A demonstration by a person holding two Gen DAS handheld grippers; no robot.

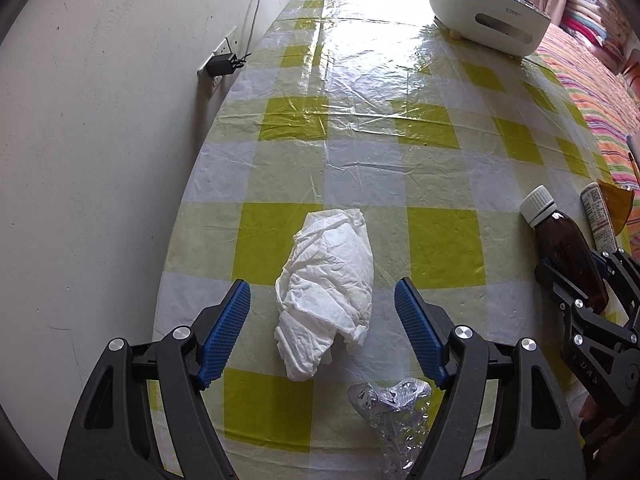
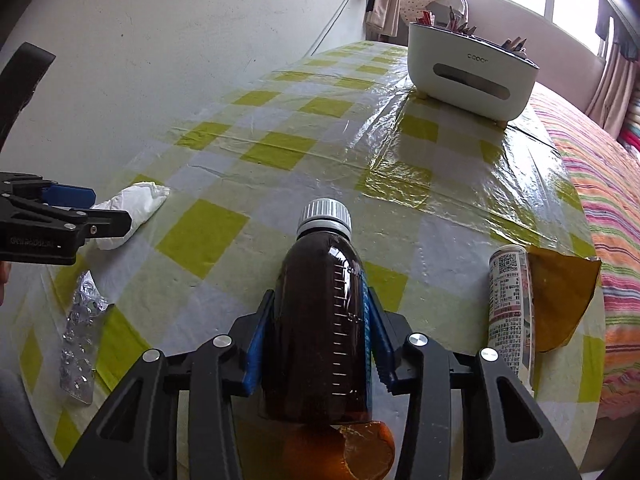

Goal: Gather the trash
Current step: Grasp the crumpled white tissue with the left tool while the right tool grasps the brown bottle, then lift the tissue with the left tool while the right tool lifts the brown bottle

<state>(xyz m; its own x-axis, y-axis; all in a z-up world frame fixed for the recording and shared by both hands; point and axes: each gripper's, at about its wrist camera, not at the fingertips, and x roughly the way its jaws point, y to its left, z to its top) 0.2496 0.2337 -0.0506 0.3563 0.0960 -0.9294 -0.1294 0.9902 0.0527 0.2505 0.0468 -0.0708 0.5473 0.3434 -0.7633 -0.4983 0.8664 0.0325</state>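
Note:
A crumpled white tissue point(image 1: 326, 292) lies on the yellow-checked tablecloth point(image 1: 360, 148), between the blue pads of my left gripper point(image 1: 322, 283). That gripper stands open, its pads well apart from the tissue on both sides. A crushed silver blister pack point(image 1: 394, 408) lies just in front of the tissue, near the right finger. My right gripper point(image 2: 319, 294) is shut on a brown bottle point(image 2: 324, 320) with a grey-white cap, both pads against its sides. The left wrist view shows the bottle point(image 1: 568, 252) at the right edge. The right wrist view shows the tissue point(image 2: 136, 204) and blister pack point(image 2: 80, 332) at left.
A printed white tube point(image 2: 510, 312) and an amber plastic piece point(image 2: 560, 300) lie right of the bottle. Another amber piece point(image 2: 368, 452) sits under the bottle's base. A white container point(image 2: 468, 76) stands at the far end. The wall point(image 1: 100, 160) borders the table's left; a striped cloth point(image 2: 608, 208) lies right.

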